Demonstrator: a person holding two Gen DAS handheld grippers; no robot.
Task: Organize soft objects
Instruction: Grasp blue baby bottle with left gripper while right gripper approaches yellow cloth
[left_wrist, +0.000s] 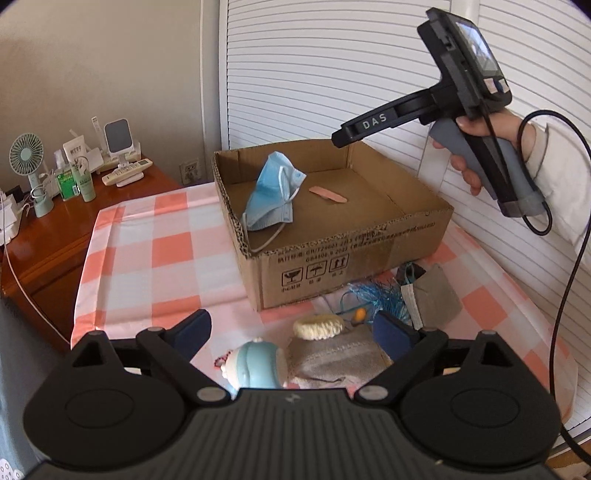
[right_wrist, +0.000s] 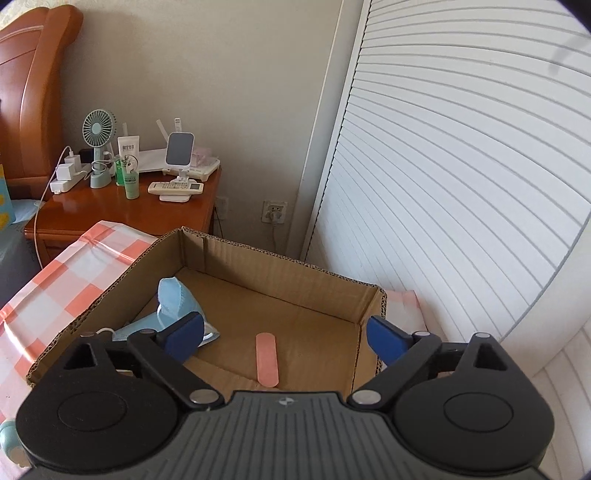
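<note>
The left tool (left_wrist: 291, 334) is hanging wide open and empty over a grey sock (left_wrist: 332, 358) and a pale blue toy (left_wrist: 255, 363) lying on the checked counter (left_wrist: 155, 251). The right tool (right_wrist: 284, 338) is gaping wide and empty above the cardboard box (right_wrist: 288, 273), where a blue face mask (right_wrist: 173, 301) and a pink strip (right_wrist: 266, 358) are lying.

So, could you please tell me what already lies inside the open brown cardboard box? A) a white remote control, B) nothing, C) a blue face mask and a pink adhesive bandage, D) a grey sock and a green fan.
C: the blue face mask and the pink adhesive bandage lie on the floor of the open brown cardboard box.
</note>
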